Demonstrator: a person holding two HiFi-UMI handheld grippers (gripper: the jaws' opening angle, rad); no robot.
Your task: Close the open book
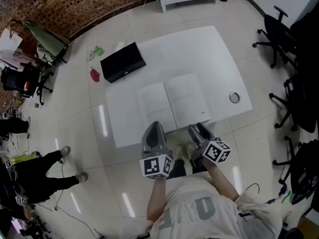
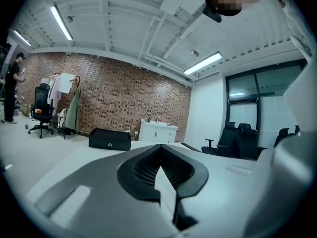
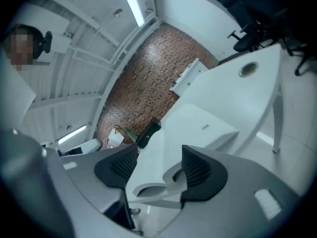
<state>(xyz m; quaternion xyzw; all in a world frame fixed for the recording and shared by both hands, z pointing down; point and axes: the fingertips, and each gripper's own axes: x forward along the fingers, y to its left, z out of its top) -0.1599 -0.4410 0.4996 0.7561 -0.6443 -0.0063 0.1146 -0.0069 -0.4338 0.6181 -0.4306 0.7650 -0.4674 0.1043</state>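
- Left gripper (image 1: 155, 126), lower centre of the head view, has its jaws clenched together on nothing. Its tip sits at the near edge of the white table (image 1: 219, 59), just beside the book's left page, with no contact that I can make out.
- At the centre of the frame, the book (image 1: 172, 101) lies flat and fully open on the table. Both pale pages face up and the spine runs between them.
- Right gripper (image 1: 198, 129), just right of centre, has its jaws spread apart and empty. It is near the bottom edge of the right page, and only the table edge shows between its pads.
- A small round fitting (image 1: 234, 97) sits further right on the table.
- Progress, as I judge it: closing has not begun. One side still has to be lifted and folded over onto the other.
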